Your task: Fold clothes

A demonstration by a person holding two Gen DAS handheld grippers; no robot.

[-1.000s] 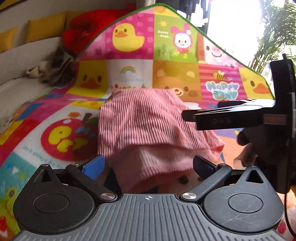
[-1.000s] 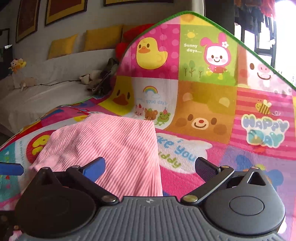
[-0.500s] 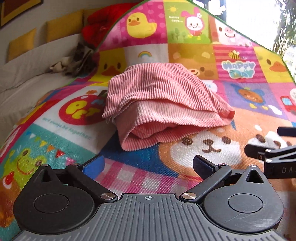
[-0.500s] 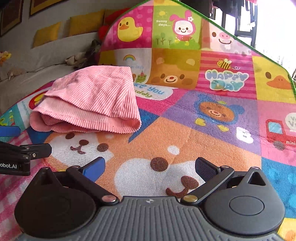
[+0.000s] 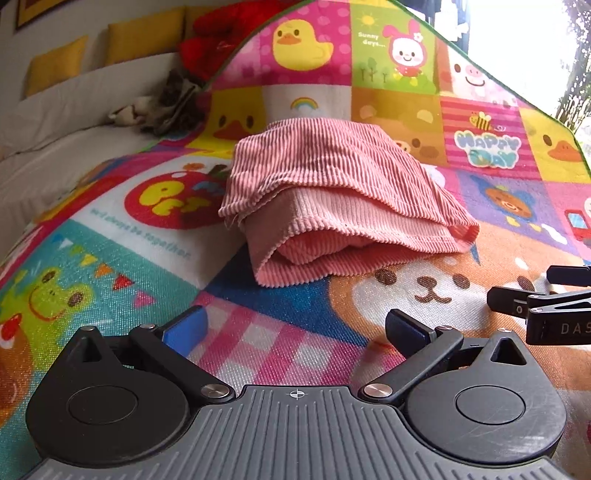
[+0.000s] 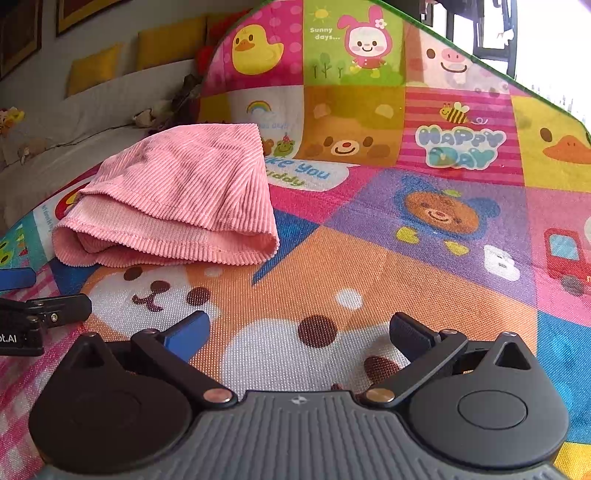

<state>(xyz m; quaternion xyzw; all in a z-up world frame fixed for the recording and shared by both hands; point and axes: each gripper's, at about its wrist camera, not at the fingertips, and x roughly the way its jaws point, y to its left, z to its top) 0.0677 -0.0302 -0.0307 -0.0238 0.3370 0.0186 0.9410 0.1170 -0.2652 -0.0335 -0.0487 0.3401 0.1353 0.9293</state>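
Observation:
A pink corduroy garment (image 5: 332, 206) lies folded in several layers on the colourful play mat (image 5: 280, 306); the right wrist view shows the same garment (image 6: 184, 199) at centre left. My left gripper (image 5: 295, 328) hovers a short way in front of it, open, nothing between its fingers. My right gripper (image 6: 299, 332) is open too, empty, off to the right of the garment over the bear print. The right gripper's fingers (image 5: 532, 299) show at the right edge of the left wrist view, and the left gripper's fingers (image 6: 44, 310) at the left edge of the right wrist view.
The mat (image 6: 406, 229) curls up at the back. A white sofa (image 5: 55, 147) with yellow cushions (image 5: 144, 35) runs along the left. A red plush thing (image 5: 225, 33) and a crumpled grey cloth (image 5: 166, 107) lie at the mat's far left corner. A bright window (image 6: 546, 37) is at far right.
Both grippers have drawn back from the garment, which was close up under them a second ago and now lies folded and untouched. In the last half second they edged slightly nearer again.

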